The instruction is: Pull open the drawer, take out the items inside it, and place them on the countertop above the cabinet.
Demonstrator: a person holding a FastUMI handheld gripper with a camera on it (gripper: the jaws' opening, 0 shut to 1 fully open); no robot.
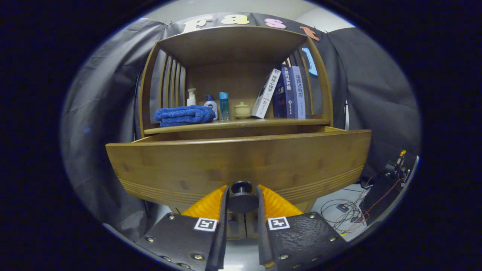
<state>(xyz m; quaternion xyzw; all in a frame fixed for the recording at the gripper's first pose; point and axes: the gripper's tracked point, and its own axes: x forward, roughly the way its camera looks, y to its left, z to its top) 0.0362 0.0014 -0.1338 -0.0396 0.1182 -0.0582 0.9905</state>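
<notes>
Knob point(241, 197) of the pulled-out drawer point(237, 165) sits clamped between hand-held gripper point(242, 199) fingers.

The gripper point(242, 195) has two broad finger bodies with a pebbled, leather-like texture, each fastened with round metal screws along its edges and corners. On top of each body sits a small square tag carrying a blocky black-and-white fiducial pattern, one on the left finger point(205, 224) and one on the right finger point(278, 223). Ahead of the tags each finger narrows into a ribbed, wedge-shaped tip, and a thin flat pad runs down each inner face.
</notes>
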